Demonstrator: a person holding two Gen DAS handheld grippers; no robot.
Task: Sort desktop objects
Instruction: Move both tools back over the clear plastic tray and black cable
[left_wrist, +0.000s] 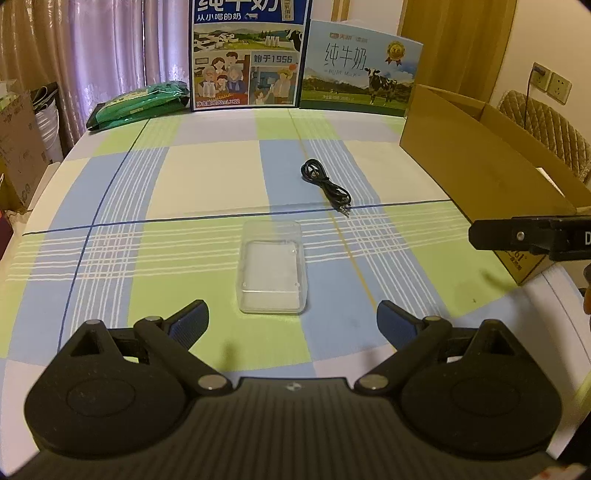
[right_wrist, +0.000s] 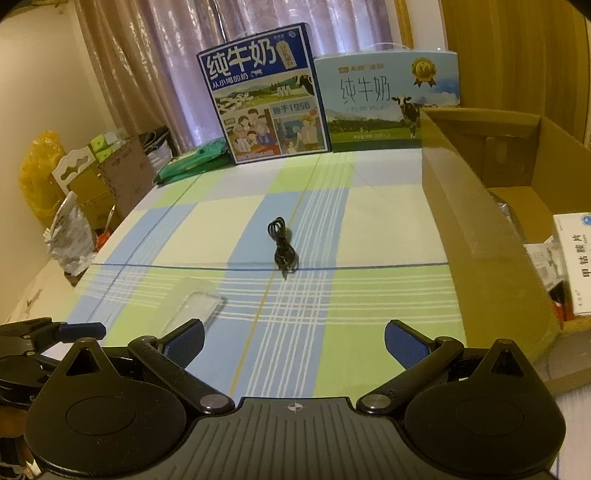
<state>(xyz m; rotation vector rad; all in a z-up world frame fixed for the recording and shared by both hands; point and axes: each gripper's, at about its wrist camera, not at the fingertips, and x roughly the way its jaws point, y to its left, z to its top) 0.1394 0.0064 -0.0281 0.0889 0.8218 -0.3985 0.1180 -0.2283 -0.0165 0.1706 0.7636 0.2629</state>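
Observation:
A clear plastic case (left_wrist: 270, 267) lies flat on the checked tablecloth, just ahead of my left gripper (left_wrist: 292, 321), which is open with nothing between its fingers. Farther back a coiled black audio cable (left_wrist: 325, 182) lies on a blue square. In the right wrist view the cable (right_wrist: 281, 245) sits straight ahead at mid-table and the clear case (right_wrist: 194, 306) lies at the front left, close to the left fingertip. My right gripper (right_wrist: 294, 341) is open and empty. An open cardboard box (right_wrist: 484, 236) stands at the right with several items inside.
Two milk cartons (left_wrist: 249, 55) (left_wrist: 360, 68) stand along the table's far edge, with green packets (left_wrist: 138, 105) at the back left. The cardboard box (left_wrist: 480, 162) lines the right edge. Boxes and bags (right_wrist: 74, 206) crowd the floor to the left. The table's left edge drops off.

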